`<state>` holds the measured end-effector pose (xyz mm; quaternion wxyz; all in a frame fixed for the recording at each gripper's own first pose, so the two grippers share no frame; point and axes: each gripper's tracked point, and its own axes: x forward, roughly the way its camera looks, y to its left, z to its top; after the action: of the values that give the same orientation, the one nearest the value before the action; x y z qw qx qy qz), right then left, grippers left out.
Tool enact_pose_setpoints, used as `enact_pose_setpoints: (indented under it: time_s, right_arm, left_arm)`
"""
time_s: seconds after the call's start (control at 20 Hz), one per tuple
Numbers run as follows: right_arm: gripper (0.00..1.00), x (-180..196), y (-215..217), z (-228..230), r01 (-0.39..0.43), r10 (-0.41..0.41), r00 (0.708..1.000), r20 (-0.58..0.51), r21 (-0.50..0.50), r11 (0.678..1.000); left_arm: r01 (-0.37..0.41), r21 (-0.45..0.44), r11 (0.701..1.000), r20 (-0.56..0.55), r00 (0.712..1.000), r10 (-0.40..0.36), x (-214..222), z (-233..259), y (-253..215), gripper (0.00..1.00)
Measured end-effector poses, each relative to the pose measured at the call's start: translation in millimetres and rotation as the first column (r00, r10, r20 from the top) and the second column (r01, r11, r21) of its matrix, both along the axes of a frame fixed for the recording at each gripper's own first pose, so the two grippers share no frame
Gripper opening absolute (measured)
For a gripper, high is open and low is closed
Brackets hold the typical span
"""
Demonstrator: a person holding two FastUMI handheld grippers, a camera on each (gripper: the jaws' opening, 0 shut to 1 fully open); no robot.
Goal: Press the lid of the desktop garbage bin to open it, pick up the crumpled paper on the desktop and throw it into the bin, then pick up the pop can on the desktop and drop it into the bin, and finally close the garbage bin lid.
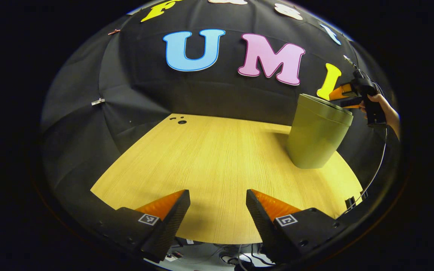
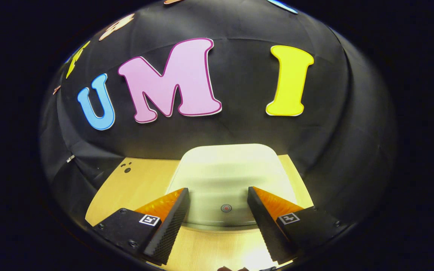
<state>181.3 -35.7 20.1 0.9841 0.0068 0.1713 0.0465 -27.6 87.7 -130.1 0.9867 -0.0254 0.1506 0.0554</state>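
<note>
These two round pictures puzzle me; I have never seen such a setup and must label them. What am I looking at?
A person holds a two-finger gripper in each hand, and a fisheye camera rides on each one. The left gripper view looks along the left gripper, open and holding nothing, over a wooden table. On the table stands a green garbage bin with its lid down. Beside it, farther off, a hand holds the right gripper. The right gripper view looks down on the bin's lid from just above; that gripper's own fingers stand apart, gripping nothing. A small round mark sits near the lid's front edge.
</note>
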Motion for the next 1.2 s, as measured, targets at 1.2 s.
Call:
enact_pose_setpoints:
  time_s: [1.2]
  right_arm:
    - [0.97,-46,10,7,0.049,-0.038,0.968,0.249,-0.035,0.998]
  left_arm:
    - [0.038,-0.005,0.999,0.140,0.989,-0.037,26,55,-22,0.96]
